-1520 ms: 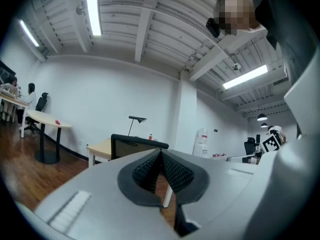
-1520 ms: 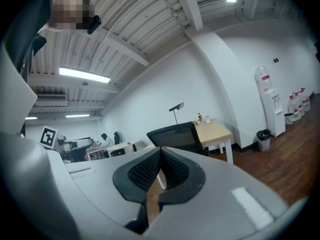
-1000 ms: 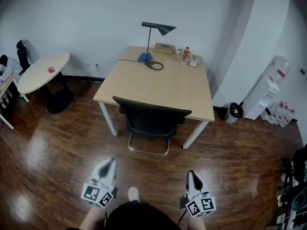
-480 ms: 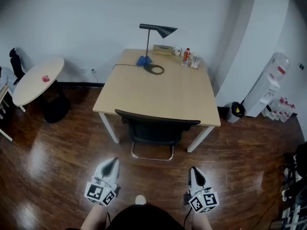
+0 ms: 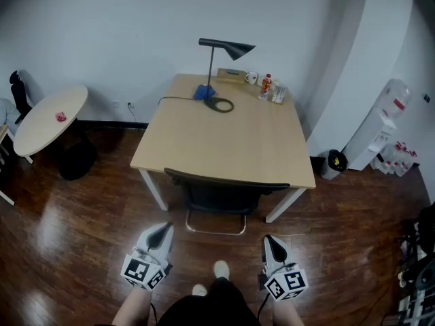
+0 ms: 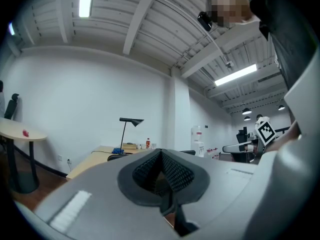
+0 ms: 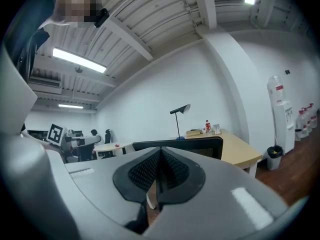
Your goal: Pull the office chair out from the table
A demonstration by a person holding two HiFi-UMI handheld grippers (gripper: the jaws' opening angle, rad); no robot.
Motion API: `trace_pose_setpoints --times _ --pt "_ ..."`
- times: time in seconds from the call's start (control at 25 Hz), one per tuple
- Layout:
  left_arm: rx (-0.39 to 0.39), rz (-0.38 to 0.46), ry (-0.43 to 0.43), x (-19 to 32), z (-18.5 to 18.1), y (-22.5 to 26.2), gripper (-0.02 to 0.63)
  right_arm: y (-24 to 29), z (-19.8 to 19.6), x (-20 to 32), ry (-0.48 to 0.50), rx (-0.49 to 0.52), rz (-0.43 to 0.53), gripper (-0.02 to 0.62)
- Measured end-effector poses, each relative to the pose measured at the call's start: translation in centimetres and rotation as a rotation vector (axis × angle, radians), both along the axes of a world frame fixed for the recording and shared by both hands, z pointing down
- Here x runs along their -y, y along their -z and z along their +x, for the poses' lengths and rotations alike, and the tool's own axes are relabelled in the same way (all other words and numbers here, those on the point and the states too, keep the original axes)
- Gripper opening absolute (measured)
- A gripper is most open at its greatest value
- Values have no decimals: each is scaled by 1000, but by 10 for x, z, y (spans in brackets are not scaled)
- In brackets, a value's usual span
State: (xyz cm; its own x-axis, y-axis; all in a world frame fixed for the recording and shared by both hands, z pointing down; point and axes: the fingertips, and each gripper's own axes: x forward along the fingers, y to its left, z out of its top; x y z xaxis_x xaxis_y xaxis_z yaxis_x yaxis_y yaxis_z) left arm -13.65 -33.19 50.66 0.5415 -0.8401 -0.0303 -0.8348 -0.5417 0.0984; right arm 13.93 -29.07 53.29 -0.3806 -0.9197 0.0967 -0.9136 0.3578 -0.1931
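Fingers (image 6: 176, 173) on the left gripper (image 5: 162, 229) are clenched shut with nothing between them. Same deal on the right gripper (image 5: 270, 240): pads pressed together, empty. Both sit low in the head view, left at roughly 7 o'clock and right at 5 o'clock, pointing level toward 12. Black office chair (image 5: 228, 197) is dead ahead of them at 12 o'clock, tucked in at the near edge of the wooden table (image 5: 224, 131), seat under the top and backrest right at the edge. Neither gripper touches it, with a strip of wood floor (image 5: 81, 236) in between. Black desk lamp (image 5: 228, 46) stands at the table's far side, a round white table (image 5: 49, 111) sits at 9 o'clock, and a water dispenser (image 5: 389, 111) at 3 o'clock.
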Motion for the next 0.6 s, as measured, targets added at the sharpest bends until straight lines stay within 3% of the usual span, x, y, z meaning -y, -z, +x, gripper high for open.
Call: trace_pose_setpoints --times 0.12,0.28,0.32,0.4,0.6 --pt "18 14 -57 23 14 8 2 6 0 23 39 -62 18 14" --pt "107 36 -205 61 46 21 2 14 -2 67 122 -171 17 15" --pt "137 35 -235 69 53 21 18 16 -5 77 147 -208 15 34" --pt "217 26 -261 84 61 16 162 18 -13 95 193 -278 17 61" --pt "414 11 -342 112 84 -1 226 13 -26 126 290 -405 22 129"
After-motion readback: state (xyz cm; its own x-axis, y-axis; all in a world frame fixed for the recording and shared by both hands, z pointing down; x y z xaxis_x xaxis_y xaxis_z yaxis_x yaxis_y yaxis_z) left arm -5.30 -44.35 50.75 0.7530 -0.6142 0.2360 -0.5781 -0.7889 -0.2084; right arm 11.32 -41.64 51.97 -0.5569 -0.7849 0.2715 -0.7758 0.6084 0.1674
